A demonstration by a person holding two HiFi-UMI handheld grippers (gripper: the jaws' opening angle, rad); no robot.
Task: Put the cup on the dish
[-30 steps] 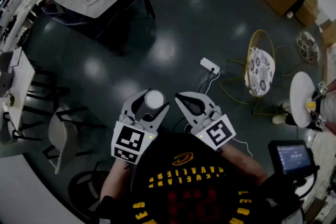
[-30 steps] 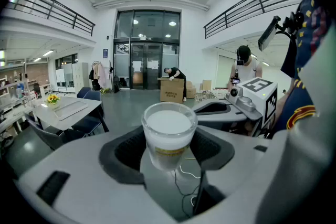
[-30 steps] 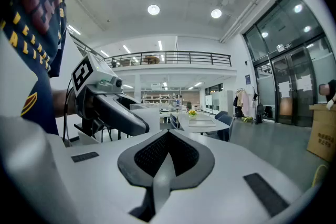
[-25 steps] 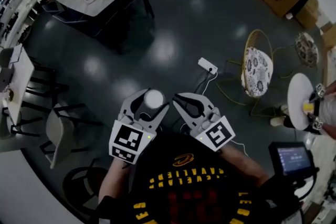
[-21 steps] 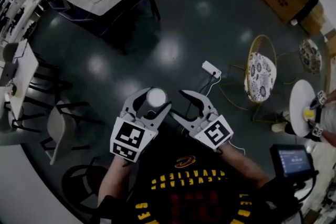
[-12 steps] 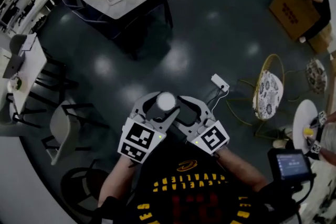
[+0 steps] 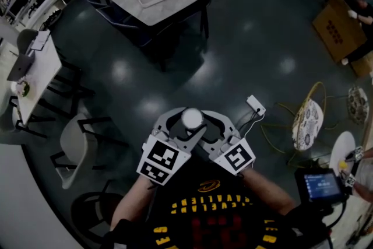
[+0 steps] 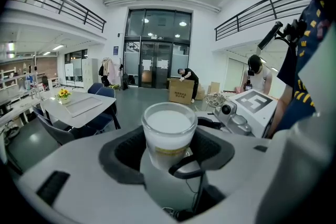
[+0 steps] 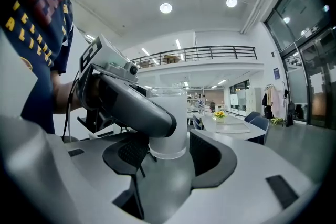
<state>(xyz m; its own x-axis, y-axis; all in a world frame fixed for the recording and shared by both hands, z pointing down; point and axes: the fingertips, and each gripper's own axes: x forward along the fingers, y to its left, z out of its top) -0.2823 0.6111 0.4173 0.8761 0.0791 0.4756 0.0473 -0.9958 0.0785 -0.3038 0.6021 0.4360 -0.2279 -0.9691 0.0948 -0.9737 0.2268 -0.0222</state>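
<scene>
Cup [image 8: 169,131] shows a yellowish band in left gripper view alone.

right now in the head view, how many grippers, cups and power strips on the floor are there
grippers: 2 (left gripper, right gripper)
cup: 1
power strip: 1
total: 4
</scene>
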